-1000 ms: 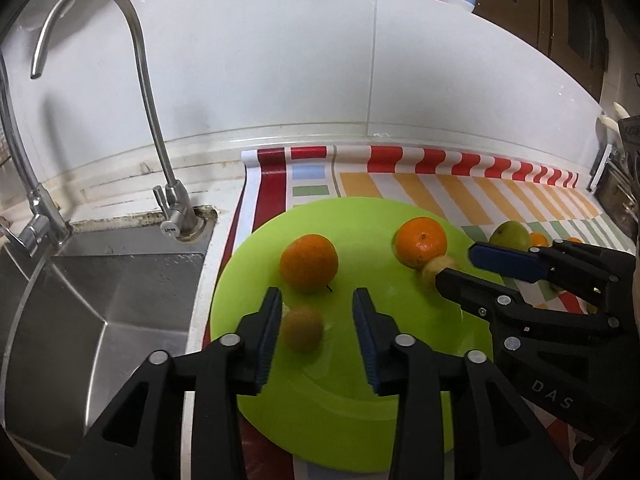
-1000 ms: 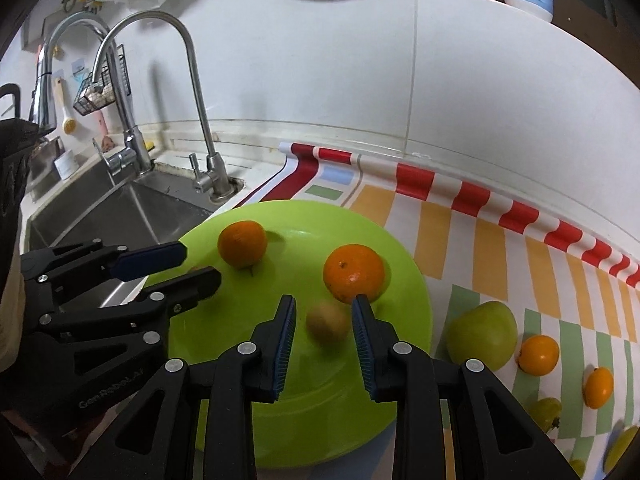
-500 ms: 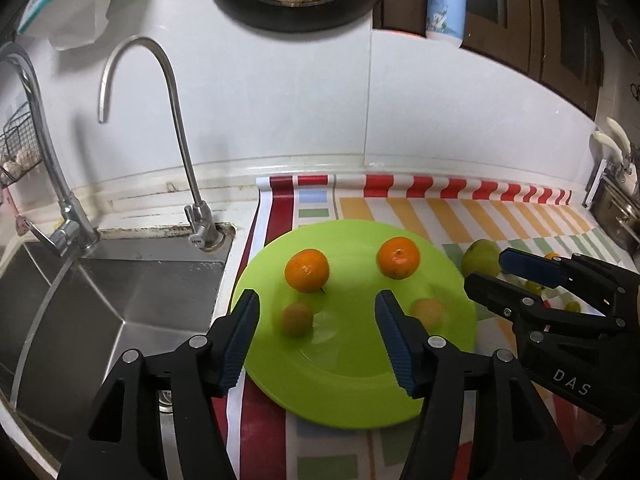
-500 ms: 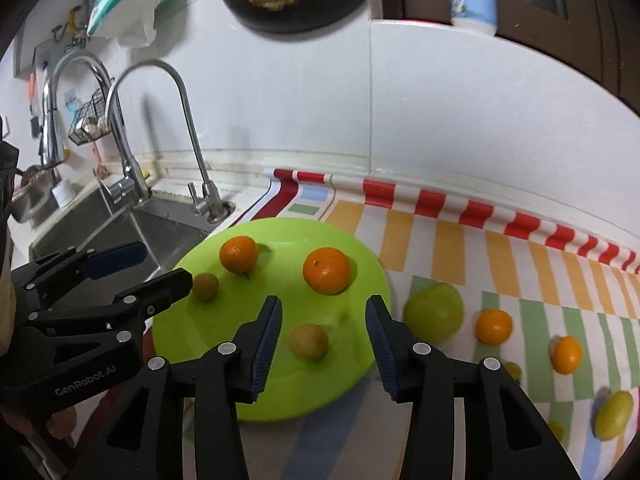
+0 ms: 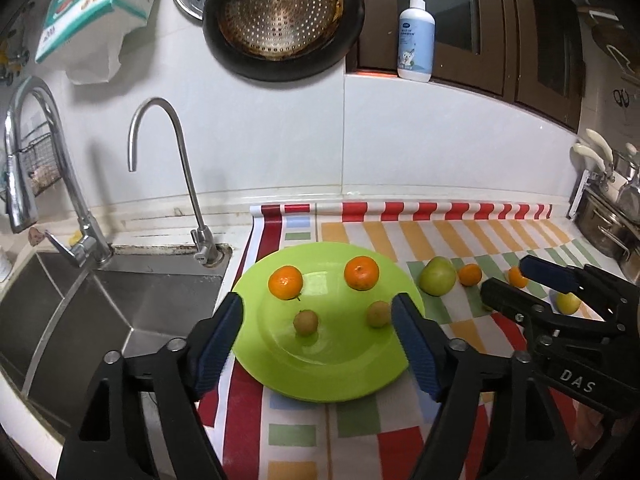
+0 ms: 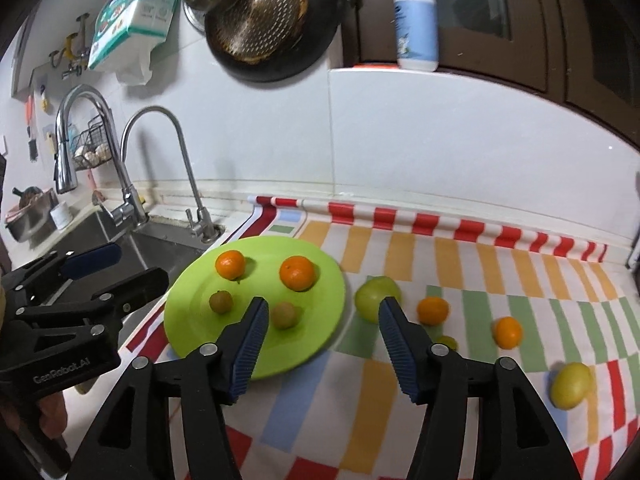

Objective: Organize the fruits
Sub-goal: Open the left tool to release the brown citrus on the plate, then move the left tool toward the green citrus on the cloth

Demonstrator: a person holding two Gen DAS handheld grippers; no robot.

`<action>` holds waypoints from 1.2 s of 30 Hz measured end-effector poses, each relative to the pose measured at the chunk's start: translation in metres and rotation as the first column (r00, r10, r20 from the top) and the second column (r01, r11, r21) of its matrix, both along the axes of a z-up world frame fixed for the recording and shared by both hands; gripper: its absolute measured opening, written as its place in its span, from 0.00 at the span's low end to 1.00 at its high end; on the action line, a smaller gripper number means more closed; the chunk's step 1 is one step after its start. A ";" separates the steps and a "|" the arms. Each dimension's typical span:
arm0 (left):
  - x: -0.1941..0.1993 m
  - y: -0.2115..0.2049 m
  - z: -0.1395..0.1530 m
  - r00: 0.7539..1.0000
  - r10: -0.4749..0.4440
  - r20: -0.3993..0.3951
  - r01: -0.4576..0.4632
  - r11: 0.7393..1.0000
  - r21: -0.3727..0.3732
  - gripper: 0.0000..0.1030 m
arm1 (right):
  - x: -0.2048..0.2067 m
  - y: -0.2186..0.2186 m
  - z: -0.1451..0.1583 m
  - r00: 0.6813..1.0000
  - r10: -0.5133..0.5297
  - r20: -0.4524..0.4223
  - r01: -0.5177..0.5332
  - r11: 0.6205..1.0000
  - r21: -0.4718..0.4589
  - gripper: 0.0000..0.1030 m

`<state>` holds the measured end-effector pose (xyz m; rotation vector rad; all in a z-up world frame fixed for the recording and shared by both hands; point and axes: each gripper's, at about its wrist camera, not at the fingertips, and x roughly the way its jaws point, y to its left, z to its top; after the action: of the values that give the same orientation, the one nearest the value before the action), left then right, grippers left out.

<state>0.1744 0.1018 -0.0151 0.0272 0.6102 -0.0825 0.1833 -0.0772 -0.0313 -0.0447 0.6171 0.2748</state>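
A lime green plate (image 5: 340,376) (image 6: 320,340) lies on the striped mat beside the sink. On it are two oranges (image 5: 285,282) (image 5: 361,273) and two small brownish-green fruits (image 5: 306,322) (image 5: 378,313). On the mat to the right lie a green apple (image 6: 377,297), two small oranges (image 6: 432,310) (image 6: 507,332), a tiny green fruit (image 6: 447,342) and a yellow lemon (image 6: 571,385). My left gripper (image 5: 316,342) is open and empty above the plate's near edge. My right gripper (image 6: 322,346) is open and empty, above the plate's right edge.
A steel sink (image 5: 80,320) with two taps (image 5: 168,176) (image 5: 24,140) lies left of the plate. A black pan (image 5: 280,20) hangs on the wall. A soap bottle (image 5: 416,32) stands on the ledge. Pots (image 5: 612,220) stand at the far right.
Both grippers have opened wide and drawn back and up from the plate. The two small brownish-green fruits that sat between their fingers now lie free on the plate.
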 end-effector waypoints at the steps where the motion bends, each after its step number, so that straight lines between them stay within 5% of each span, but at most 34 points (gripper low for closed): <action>1: -0.003 -0.003 0.002 1.000 0.000 0.005 0.000 1.000 -0.001 0.78 | -0.004 -0.004 0.002 1.000 -0.004 0.004 0.004 1.000 0.001 0.57; 21: -0.047 -0.079 0.025 0.994 -0.076 0.084 0.077 0.997 -0.013 0.95 | -0.061 -0.087 0.026 0.989 -0.128 0.073 0.129 0.992 -0.005 0.66; 36: -0.050 -0.138 0.029 0.988 -0.117 0.100 0.119 0.993 -0.013 0.96 | -0.075 -0.144 0.032 0.979 -0.173 0.104 0.175 0.984 -0.014 0.68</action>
<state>0.1241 -0.0360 0.0140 0.0483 0.5086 -0.2004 0.1083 -0.2214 0.0012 -0.0266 0.5184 0.0947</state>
